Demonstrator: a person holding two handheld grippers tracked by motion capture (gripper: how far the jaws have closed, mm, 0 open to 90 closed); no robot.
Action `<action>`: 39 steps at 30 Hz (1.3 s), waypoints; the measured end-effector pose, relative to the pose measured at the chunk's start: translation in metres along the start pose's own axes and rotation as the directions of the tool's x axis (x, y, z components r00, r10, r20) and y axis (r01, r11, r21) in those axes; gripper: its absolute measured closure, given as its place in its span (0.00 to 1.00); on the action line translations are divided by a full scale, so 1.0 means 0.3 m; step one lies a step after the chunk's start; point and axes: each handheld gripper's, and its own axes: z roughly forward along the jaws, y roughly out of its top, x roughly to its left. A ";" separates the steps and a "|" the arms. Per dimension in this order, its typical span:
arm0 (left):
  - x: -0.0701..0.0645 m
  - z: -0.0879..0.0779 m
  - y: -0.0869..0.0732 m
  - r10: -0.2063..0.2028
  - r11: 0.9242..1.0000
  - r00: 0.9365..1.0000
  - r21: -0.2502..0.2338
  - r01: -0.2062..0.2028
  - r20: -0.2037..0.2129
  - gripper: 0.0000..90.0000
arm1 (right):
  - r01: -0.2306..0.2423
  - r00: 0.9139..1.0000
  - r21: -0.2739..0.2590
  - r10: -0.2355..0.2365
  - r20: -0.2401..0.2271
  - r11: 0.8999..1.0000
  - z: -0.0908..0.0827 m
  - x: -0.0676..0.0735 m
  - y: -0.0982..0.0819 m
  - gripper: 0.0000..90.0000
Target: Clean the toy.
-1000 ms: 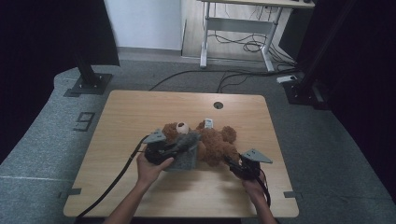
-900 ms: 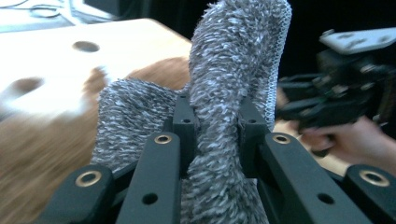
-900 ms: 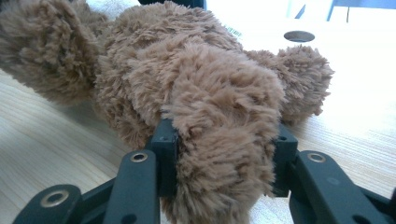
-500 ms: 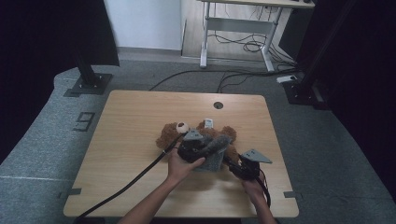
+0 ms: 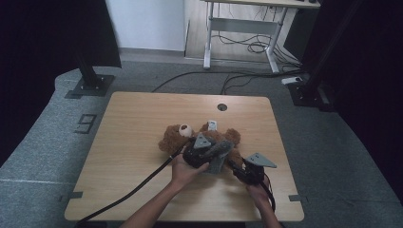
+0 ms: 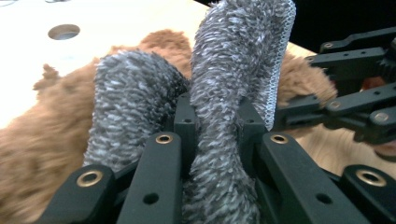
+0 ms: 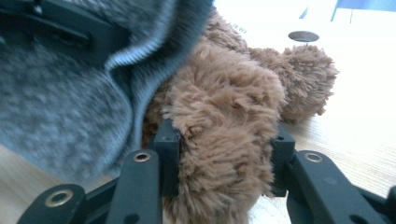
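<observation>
Two grippers meet over a brown bear [image 5: 199,137] lying a little right of the middle of the table [image 5: 133,142]. In the high view the left gripper [image 5: 219,151] sits on the bear's body with a grey garment [image 5: 216,164] bunched at its jaws, and the right gripper [image 5: 237,168] lies just beside it, nearer the front edge. Bare wood runs wide on the left of the jaws and behind the bear up to the round hole [image 5: 222,107]; to the right and front the table edge is near.

Seen from the left gripper view, the jaws pinch a fold of the garment [image 6: 224,116] that stands up between them, its knit hem showing on the right side of the fold. More grey cloth bulges just left of the jaws, and brown fur [image 6: 37,154] lies left of that and behind. The right gripper [image 6: 303,112] is close on the right, touching the fur. Beyond the fur the table [image 6: 116,23] is open as far as the hole [image 6: 64,31].

From the right gripper view, the jaws are clamped on a brown limb of the bear [image 7: 224,140], the fur filling the gap between them. The garment [image 7: 60,102] hangs just left of the jaws, its ribbed hem curving over the limb. Right of the jaws, wood [image 7: 355,121] lies free, and the hole [image 7: 303,36] is far ahead.
</observation>
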 end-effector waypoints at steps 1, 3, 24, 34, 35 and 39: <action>0.015 -0.015 -0.008 -0.001 1.000 1.000 -0.001 0.001 -0.010 0.84 | 0.004 1.000 0.001 -0.004 -0.003 1.000 -0.003 -0.001 -0.002 0.67; 0.058 -0.048 -0.026 -0.032 0.999 0.999 -0.006 0.032 -0.024 0.84 | 0.012 1.000 0.001 -0.012 -0.011 1.000 -0.008 -0.004 -0.006 0.67; 0.039 -0.086 -0.005 -0.100 0.991 0.984 -0.073 0.111 0.147 0.84 | -0.004 1.000 0.005 0.004 -0.026 1.000 -0.003 -0.010 -0.010 0.67; -0.051 0.055 -0.024 -0.046 0.999 0.990 0.017 0.044 0.131 0.83 | -0.002 0.999 0.014 0.002 -0.036 1.000 -0.002 -0.014 -0.016 0.67; -0.045 0.046 -0.025 -0.042 0.999 0.992 0.010 0.041 0.116 0.84 | -0.003 0.999 0.011 0.003 -0.036 1.000 -0.002 -0.014 -0.016 0.67; -0.011 0.013 -0.035 -0.033 0.999 0.997 0.002 0.033 0.064 0.84 | -0.005 0.999 0.008 0.005 -0.037 1.000 -0.004 -0.016 -0.015 0.67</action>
